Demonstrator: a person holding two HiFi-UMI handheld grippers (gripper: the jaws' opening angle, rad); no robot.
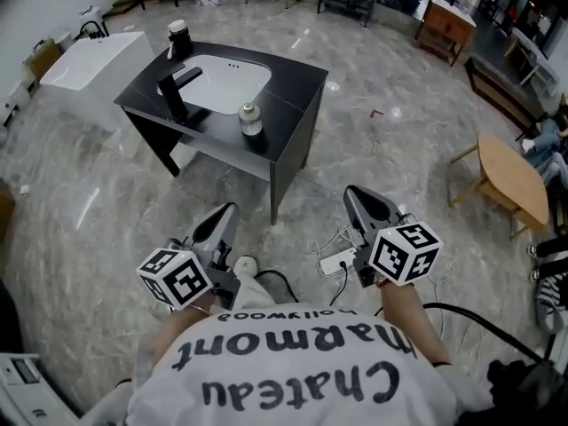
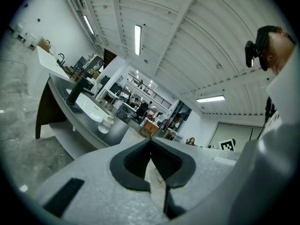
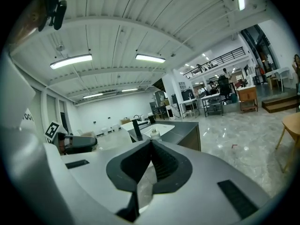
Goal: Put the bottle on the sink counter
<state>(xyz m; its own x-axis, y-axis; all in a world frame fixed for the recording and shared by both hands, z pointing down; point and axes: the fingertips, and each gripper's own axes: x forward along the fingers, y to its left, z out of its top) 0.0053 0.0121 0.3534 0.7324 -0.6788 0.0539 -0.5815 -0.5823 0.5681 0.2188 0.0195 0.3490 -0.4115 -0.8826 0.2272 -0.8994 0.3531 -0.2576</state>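
The small clear bottle with a pale cap stands upright on the black sink counter, just right of the white basin and the black faucet. Both grippers hang well short of the counter, near the person's chest. My left gripper is shut with nothing in it. My right gripper is likewise shut and empty. In the left gripper view the bottle sits far off on the counter. The right gripper view shows the bottle just above the closed jaws.
A dark cup stands at the counter's far left corner. A white basin unit is left of the counter. A wooden table stands to the right. A power strip with cables lies on the marble floor between the grippers.
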